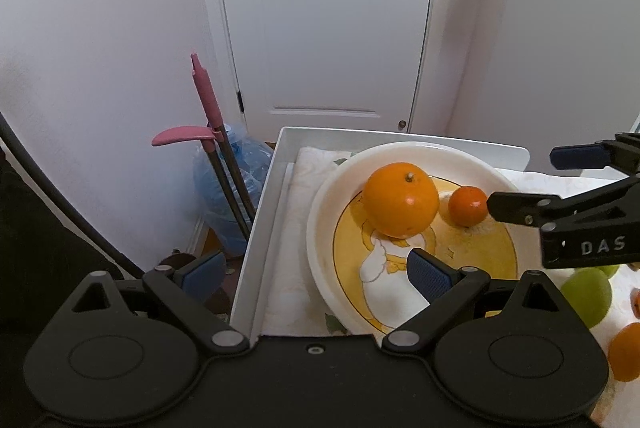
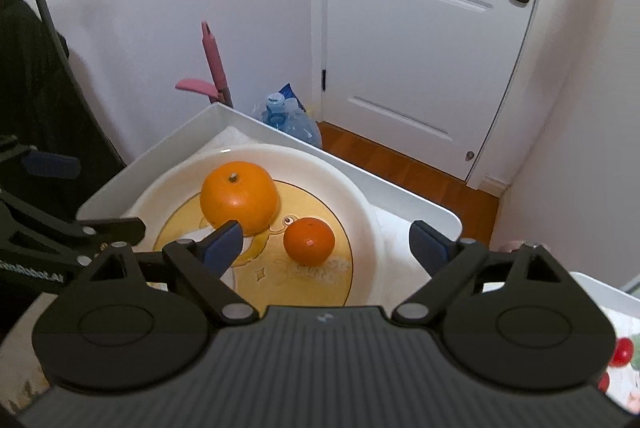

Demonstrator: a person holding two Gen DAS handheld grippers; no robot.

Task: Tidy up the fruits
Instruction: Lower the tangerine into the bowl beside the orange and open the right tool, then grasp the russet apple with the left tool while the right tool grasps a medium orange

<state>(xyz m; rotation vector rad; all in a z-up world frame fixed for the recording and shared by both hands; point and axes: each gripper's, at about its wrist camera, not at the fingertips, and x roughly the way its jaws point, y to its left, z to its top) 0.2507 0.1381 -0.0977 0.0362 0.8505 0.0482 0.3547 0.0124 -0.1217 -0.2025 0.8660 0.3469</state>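
A large orange (image 1: 401, 199) and a small tangerine (image 1: 468, 206) lie on a white plate with a yellow cartoon picture (image 1: 324, 212). In the right wrist view the orange (image 2: 239, 197) and tangerine (image 2: 309, 241) sit on the same plate (image 2: 360, 212). My left gripper (image 1: 316, 270) is open and empty over the plate's near left rim. My right gripper (image 2: 326, 246) is open and empty, just short of the tangerine; it also shows at the right of the left wrist view (image 1: 520, 180). A green apple (image 1: 588, 294) and another orange (image 1: 626, 352) lie right of the plate.
The plate sits on a cloth in a white tray (image 1: 264, 212) (image 2: 420, 196). Beyond the tray stand a pink-handled mop (image 1: 208, 108), a blue water bottle (image 1: 228, 188) and a white door (image 1: 328, 28). Small red fruits (image 2: 622, 354) show at the lower right.
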